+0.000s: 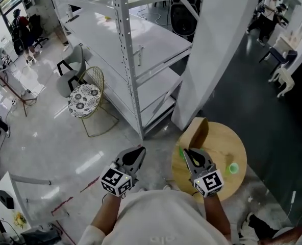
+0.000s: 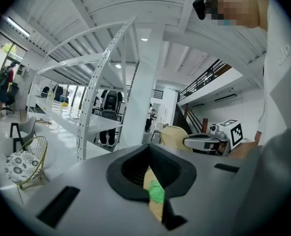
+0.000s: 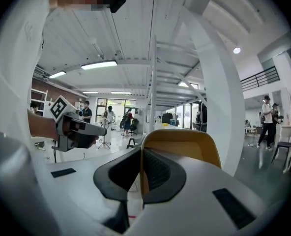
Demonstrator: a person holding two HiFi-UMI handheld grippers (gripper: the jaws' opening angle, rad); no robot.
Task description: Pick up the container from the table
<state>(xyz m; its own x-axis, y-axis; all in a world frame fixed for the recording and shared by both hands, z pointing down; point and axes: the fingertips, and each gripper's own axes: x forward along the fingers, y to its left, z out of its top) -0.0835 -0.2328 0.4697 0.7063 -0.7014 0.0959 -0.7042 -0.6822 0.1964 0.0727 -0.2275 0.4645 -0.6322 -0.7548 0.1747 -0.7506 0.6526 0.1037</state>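
The right tool (image 1: pixel 187 152) pinches the rim of the tan container (image 1: pixel 198 132), held up over the far edge of the round desk (image 1: pixel 218 146), near the white column (image 1: pixel 217 55). The left tool (image 1: pixel 139 150), pressed together, hangs over open floor (image 1: pixel 49 152).

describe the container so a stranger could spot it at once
Find the round wooden table beside the white pillar. At its far left edge the right gripper is shut on the container. It is tall and tan; the small green cup nearby is low on the tabletop.
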